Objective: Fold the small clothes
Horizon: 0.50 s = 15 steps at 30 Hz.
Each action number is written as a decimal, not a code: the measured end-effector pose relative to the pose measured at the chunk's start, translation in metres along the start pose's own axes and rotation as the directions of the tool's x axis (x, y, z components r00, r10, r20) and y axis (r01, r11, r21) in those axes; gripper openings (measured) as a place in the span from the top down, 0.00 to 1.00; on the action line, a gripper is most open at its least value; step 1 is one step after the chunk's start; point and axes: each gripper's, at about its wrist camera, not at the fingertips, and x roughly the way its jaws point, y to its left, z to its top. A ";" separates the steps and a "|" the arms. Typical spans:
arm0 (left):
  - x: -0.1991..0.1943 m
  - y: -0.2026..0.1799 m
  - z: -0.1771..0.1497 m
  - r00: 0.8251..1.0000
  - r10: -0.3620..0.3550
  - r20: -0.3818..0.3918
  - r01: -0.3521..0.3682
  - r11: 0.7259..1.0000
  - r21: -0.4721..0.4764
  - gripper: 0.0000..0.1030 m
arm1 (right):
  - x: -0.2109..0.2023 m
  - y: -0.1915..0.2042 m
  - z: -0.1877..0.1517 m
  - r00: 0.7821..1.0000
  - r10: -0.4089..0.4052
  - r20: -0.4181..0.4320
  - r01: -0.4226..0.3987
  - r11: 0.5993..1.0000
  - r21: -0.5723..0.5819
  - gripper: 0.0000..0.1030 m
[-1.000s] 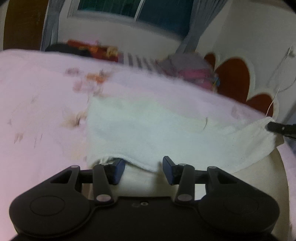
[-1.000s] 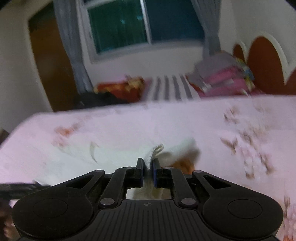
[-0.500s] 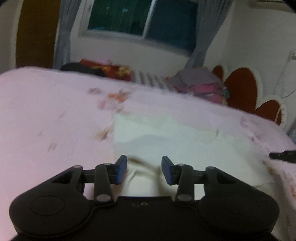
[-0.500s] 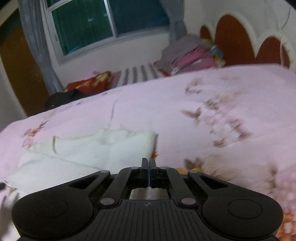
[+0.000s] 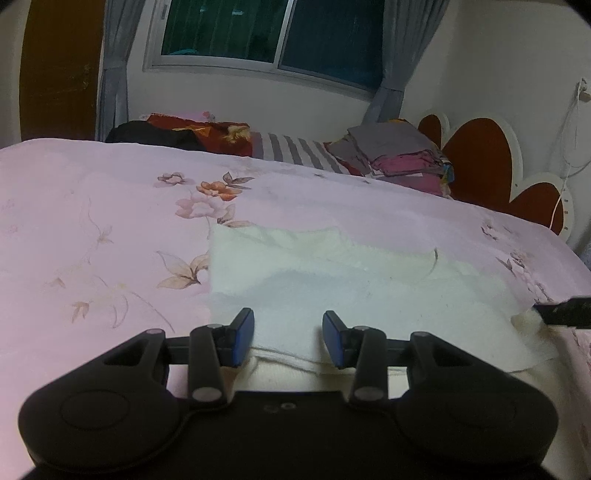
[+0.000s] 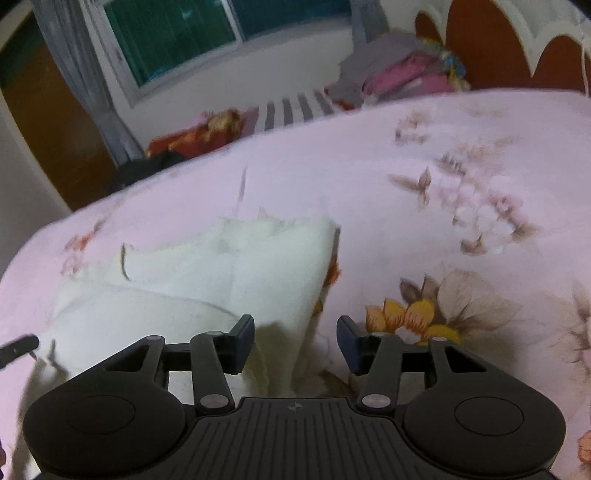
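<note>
left gripper [image 5: 288,338] angled downward, jaws partly apart, pads gripping nothing, right gripper [image 6: 295,341] angled downward, jaws opening, nothing clamped

2 fisheye views, each mounted behind a gripper and looking forward and downward along its fingers, low and close over the bed [image 5: 92,229]. Left view: left gripper [image 5: 288,338] filling the bottom, cloth [image 5: 332,280] just ahead, facing the window [image 5: 273,33] and headboard [image 5: 491,155] at far right. Right view: right gripper [image 6: 295,341] at bottom, same cloth [image 6: 229,266] ahead and to the left, rolled so the bed tilts, facing the same window [image 6: 177,33]. Shared: cloth, floral sheet, window, curtains, folded pile [image 5: 402,155] [image 6: 399,74], striped pillow, headboard. Tip of the right gripper at the left view's right edge; tip of the left gripper at the right view's left edge.
</note>
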 end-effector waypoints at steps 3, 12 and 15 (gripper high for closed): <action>0.002 0.004 -0.003 1.000 0.001 -0.014 -0.002 1.000 -0.014 0.61 | -0.015 -0.002 -0.004 0.998 0.053 0.021 -0.054 0.998 0.045 0.51; -0.001 0.005 -0.008 1.000 -0.001 -0.013 0.001 1.000 -0.031 0.61 | 0.000 0.029 0.002 0.999 0.034 -0.019 -0.036 0.990 -0.134 0.96; -0.001 0.004 -0.008 1.000 -0.004 -0.013 0.004 1.000 -0.026 0.61 | -0.020 0.036 0.022 0.991 0.081 0.105 -0.063 0.984 -0.167 0.96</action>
